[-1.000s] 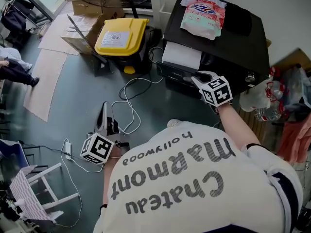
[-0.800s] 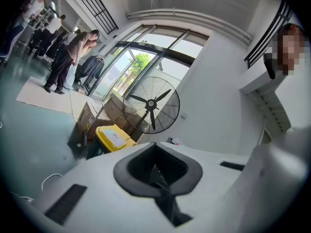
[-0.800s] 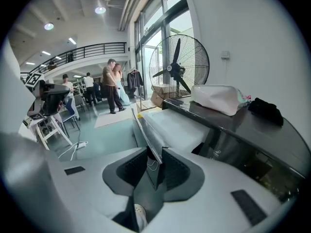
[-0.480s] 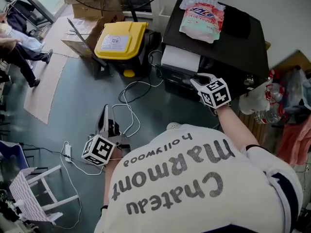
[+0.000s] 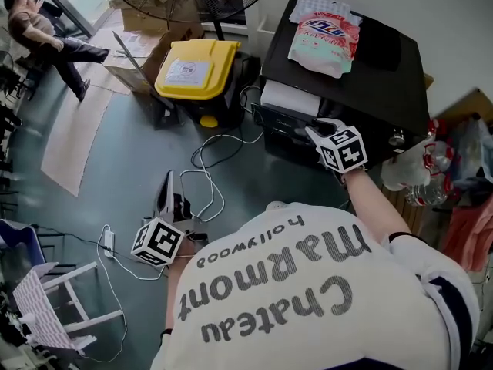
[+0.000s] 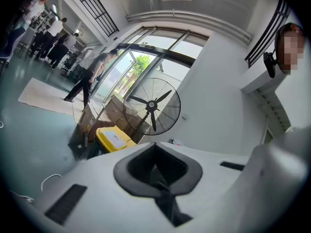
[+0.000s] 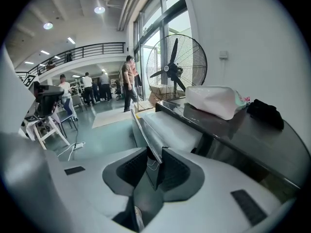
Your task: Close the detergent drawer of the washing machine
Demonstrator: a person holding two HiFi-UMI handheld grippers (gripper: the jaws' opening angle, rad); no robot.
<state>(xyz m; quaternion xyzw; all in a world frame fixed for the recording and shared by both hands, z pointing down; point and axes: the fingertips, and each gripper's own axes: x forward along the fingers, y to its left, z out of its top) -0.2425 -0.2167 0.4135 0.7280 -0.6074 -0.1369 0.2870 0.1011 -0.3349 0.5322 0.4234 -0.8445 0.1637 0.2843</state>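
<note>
The washer [image 5: 362, 75] has a glossy black top that mirrors the shiny plastic-film bag [image 5: 323, 33]; its drawer [image 5: 289, 99] is smooth white plastic. The bin [image 5: 192, 68] lid is yellow plastic, the fan [image 7: 176, 67] guard wire metal.

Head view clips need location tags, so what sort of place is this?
Likely a large open lab or workshop hall, not a home: a big black metal-caged floor fan, a black-railed upper gallery and loose white cables across the grey-green floor.

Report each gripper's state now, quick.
Left gripper: closed, holding nothing.
Right gripper: closed on the front edge of the detergent drawer.
</note>
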